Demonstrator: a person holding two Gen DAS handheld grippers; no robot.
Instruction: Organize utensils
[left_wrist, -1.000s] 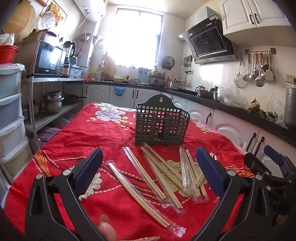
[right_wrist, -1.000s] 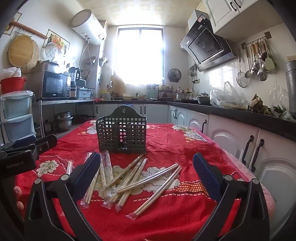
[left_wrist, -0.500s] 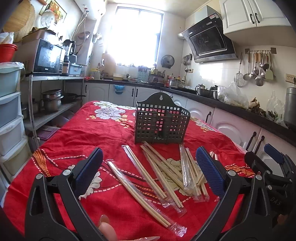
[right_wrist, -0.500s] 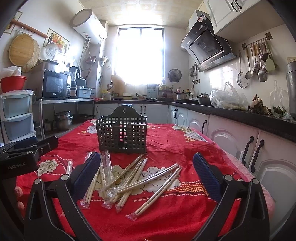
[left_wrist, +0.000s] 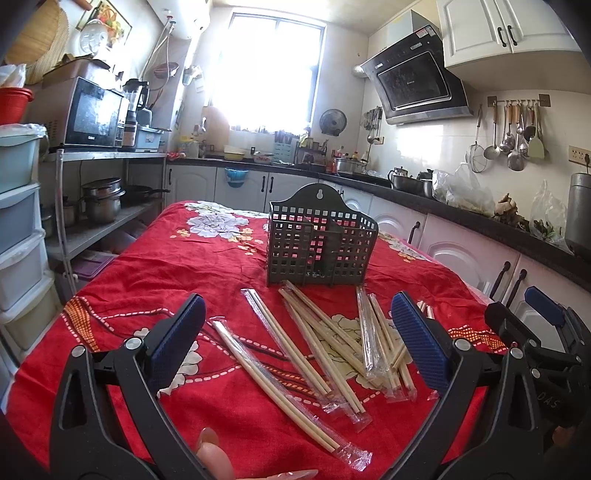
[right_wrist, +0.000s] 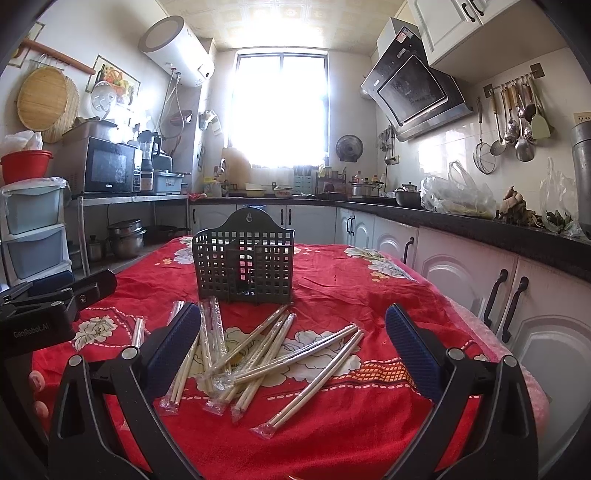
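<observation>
Red floral cloth (left_wrist: 155, 273) is covering the tabletop. Above its near left edge the left gripper (left_wrist: 295, 341) is hovering with jaws spread wide, gripping nothing. Plastic-wrapped chopsticks (left_wrist: 317, 339) are lying scattered in a loose pile between the near edge and the middle, some crossing one another. Just behind them the dark perforated utensil basket (left_wrist: 321, 247) is standing upright at the middle, nothing blocking it. Over the near right edge the right gripper (right_wrist: 293, 345) is hanging equally wide open and empty. White cabinets (right_wrist: 461, 269) are running beyond the right edge.
</observation>
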